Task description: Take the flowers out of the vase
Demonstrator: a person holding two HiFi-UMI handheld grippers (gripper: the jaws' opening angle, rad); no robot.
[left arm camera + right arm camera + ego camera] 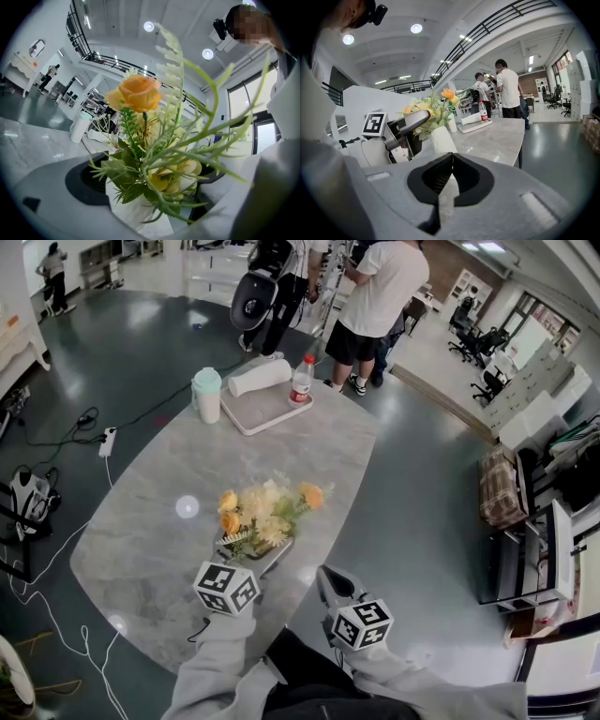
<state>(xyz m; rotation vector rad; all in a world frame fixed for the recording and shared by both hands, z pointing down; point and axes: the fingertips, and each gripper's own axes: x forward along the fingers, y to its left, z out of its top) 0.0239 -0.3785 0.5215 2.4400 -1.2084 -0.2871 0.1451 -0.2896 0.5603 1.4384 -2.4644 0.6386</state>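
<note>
A bunch of yellow and orange flowers with green fronds stands in a white vase near the front edge of the marble table. My left gripper is shut on the vase, one jaw on each side. In the left gripper view the vase sits between the jaws and the flowers fill the middle. My right gripper hangs just right of the vase, off the table edge, shut and holding nothing. In the right gripper view its pads meet, and the vase and left gripper lie ahead to the left.
At the table's far end a tray holds a lying white roll and a red-capped bottle. A white cup with a mint lid stands beside it. People stand beyond the table. Cables and a power strip lie on the floor at left.
</note>
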